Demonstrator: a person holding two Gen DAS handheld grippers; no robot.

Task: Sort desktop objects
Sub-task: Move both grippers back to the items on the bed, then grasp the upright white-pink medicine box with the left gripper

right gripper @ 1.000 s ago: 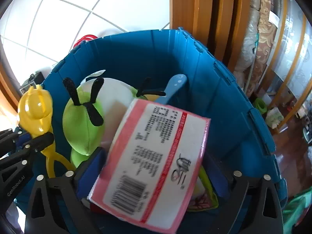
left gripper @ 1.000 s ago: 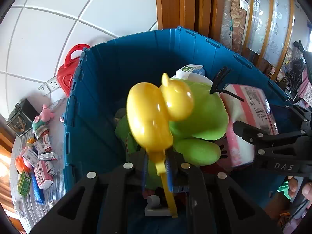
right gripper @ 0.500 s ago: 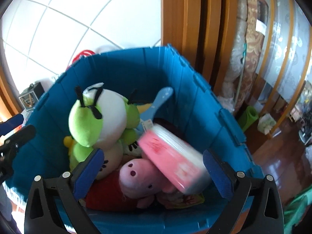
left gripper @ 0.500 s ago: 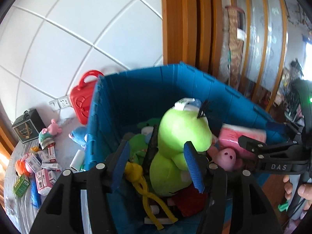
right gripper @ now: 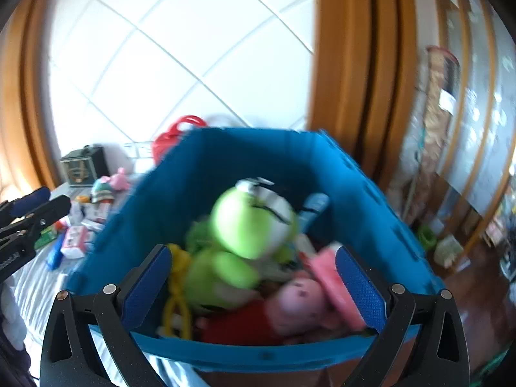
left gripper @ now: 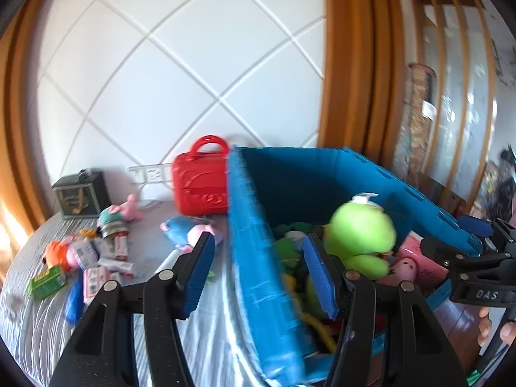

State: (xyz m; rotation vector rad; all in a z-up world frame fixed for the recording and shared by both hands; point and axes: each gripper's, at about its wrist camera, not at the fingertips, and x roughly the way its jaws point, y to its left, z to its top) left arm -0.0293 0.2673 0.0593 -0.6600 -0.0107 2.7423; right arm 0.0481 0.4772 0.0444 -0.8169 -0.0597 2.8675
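Observation:
A blue crate [left gripper: 254, 225] stands on the grey striped cloth, with a green plush [left gripper: 361, 232] on top of its pile. In the right wrist view the crate [right gripper: 225, 161] also holds a yellow plastic toy [right gripper: 177, 277], a pink pig plush [right gripper: 300, 300] and a pink wrapped pack [right gripper: 332, 287]. My left gripper [left gripper: 258, 238] is open and empty, hanging above the crate's left wall. Above the crate's near rim my right gripper [right gripper: 251, 251] stands open and empty too. Both views are blurred.
Left of the crate lie several small boxes [left gripper: 93, 254], a green box [left gripper: 46, 282], a blue plush [left gripper: 180, 229] and a pink pig toy [left gripper: 122, 213]. A red case [left gripper: 200, 187] and a dark box [left gripper: 80, 193] stand by the wall.
The left gripper let go of the yellow toy and the right gripper of the pink pack; both now lie in the crate. Both grippers opened, drew back and rose.

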